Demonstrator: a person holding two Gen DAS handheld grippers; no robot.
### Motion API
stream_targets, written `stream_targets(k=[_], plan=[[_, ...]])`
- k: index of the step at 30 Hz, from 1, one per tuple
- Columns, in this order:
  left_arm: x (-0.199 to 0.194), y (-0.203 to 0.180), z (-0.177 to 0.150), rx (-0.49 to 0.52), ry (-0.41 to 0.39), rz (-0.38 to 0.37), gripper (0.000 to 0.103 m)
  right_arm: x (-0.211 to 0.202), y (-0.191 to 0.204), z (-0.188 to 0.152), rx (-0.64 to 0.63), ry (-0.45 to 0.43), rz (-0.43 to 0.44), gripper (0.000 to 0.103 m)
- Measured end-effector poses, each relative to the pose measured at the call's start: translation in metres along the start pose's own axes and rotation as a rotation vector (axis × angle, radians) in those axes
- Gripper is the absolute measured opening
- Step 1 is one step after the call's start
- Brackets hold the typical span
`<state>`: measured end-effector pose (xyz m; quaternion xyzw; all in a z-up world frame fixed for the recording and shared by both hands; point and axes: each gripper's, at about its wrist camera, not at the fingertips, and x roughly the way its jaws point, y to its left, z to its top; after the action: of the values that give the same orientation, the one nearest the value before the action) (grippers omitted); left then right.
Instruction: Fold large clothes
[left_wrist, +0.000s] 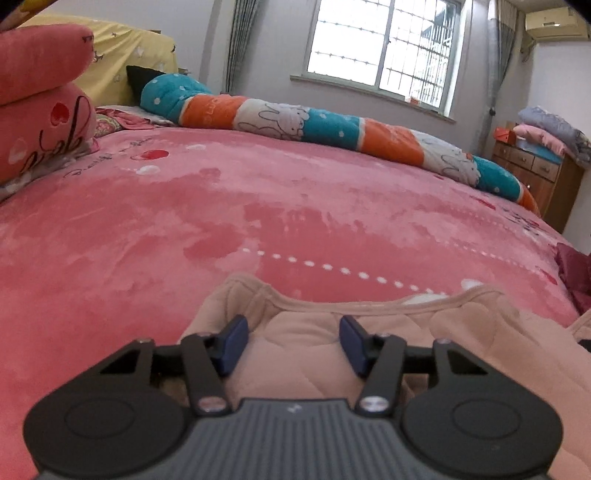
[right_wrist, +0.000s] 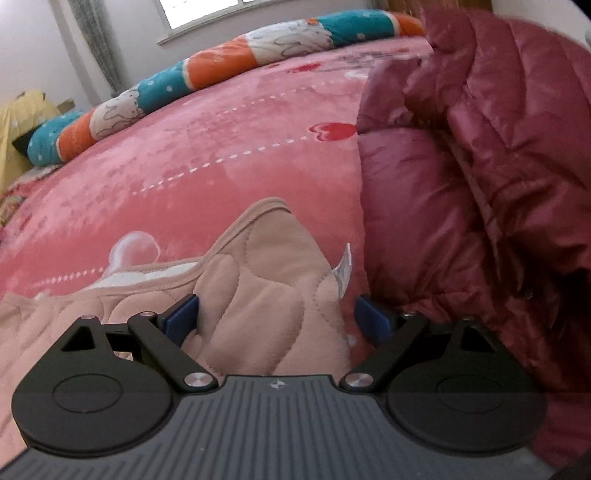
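Both tongs settling onto the garment's neckline, grasp pending.
Left tongs (left_wrist: 293, 334) and right tongs (right_wrist: 275, 317) stood open astride the beige quilted garment (left_wrist: 306, 332), unpinched; at 3 o'clock, a maroon jacket (right_wrist: 480, 166). Next: close, then lift.

Both wrist views low over bed (left_wrist: 147, 221)

Home bedroom. Bed (left_wrist: 184, 221) with pink fleece cover fills both views, pillows (left_wrist: 40, 103) at its head, rolled quilt (left_wrist: 332, 125) along the far edge. Barred window (left_wrist: 384, 51) with curtains, wall AC (left_wrist: 554, 22), wooden dresser (left_wrist: 535, 173) stacked with bedding.
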<state>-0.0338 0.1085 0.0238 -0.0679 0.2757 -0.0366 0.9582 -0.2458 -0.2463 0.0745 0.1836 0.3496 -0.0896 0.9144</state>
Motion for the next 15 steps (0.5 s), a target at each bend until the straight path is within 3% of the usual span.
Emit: stream_targets(k=[6,9,10,12,15], plan=[[0.001,0.001,0.002,-0.007,0.026,-0.004,0.056,-0.002,-0.003,0.001,0.018,0.005,0.02,0.103],[-0.005,0.003,0.006,-0.031,0.031,-0.016,0.057,-0.004,-0.008,0.005,0.062,0.031,0.073,0.103],[-0.009,0.002,0.008,-0.032,0.035,-0.021,0.059,-0.006,-0.012,0.008,0.087,0.047,0.102,0.103],[-0.018,0.0,0.015,-0.034,0.046,-0.054,0.073,-0.014,-0.02,0.013,0.143,0.061,0.154,0.103],[-0.039,-0.002,0.023,-0.037,0.037,-0.065,0.079,-0.037,-0.041,0.018,0.245,0.018,0.232,0.103]])
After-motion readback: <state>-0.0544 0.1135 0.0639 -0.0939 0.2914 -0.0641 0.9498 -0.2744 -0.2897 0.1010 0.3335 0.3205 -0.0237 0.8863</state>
